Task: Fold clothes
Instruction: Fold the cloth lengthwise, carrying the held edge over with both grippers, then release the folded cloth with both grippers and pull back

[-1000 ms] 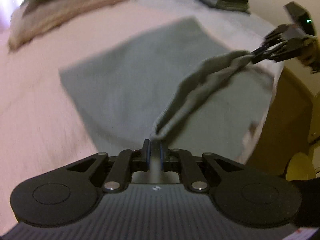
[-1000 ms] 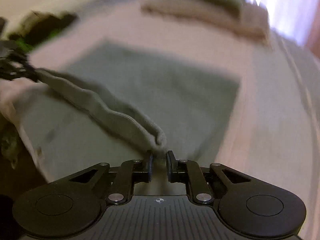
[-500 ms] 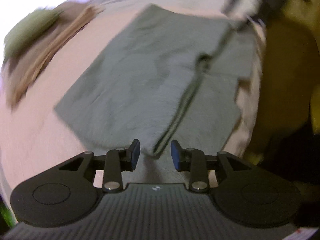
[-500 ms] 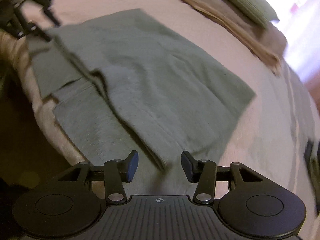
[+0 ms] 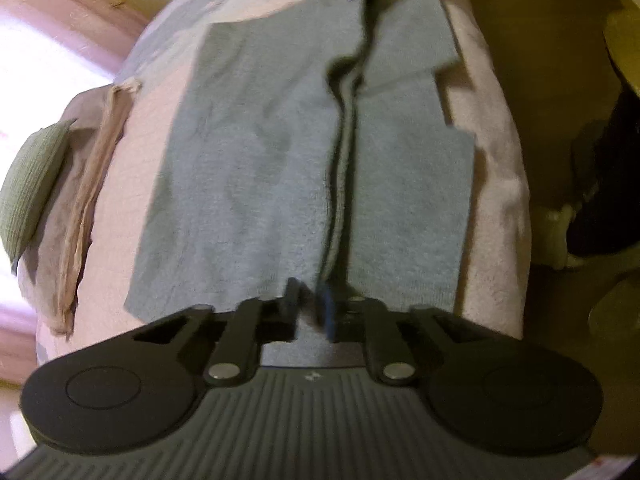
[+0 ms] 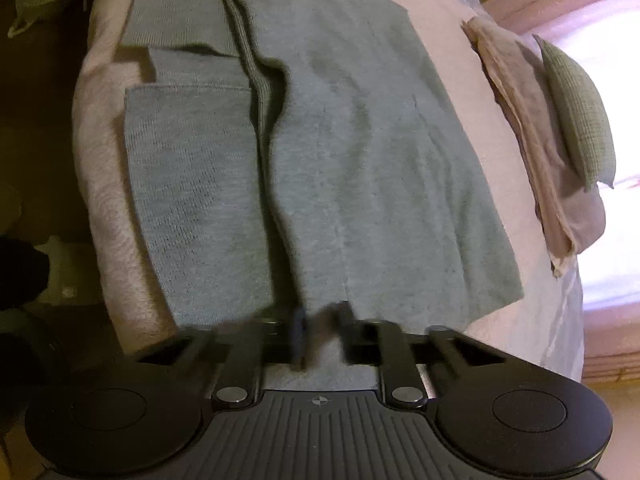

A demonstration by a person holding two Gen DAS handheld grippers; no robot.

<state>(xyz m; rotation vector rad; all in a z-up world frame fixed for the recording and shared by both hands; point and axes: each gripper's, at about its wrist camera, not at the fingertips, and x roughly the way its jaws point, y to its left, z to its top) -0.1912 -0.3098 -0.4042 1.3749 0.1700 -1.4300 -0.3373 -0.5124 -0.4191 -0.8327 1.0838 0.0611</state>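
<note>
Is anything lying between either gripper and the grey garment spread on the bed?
Nothing visible. The left gripper and right gripper are both closing right at the near edge of the flat grey knit garment, on the pale pink bedcover. The beige cloth pile lies off to the side.

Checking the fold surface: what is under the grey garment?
The grey garment lies flat on a pale pink bedcover, which shows around its edges. Whatever lies directly beneath the cloth is covered.
</note>
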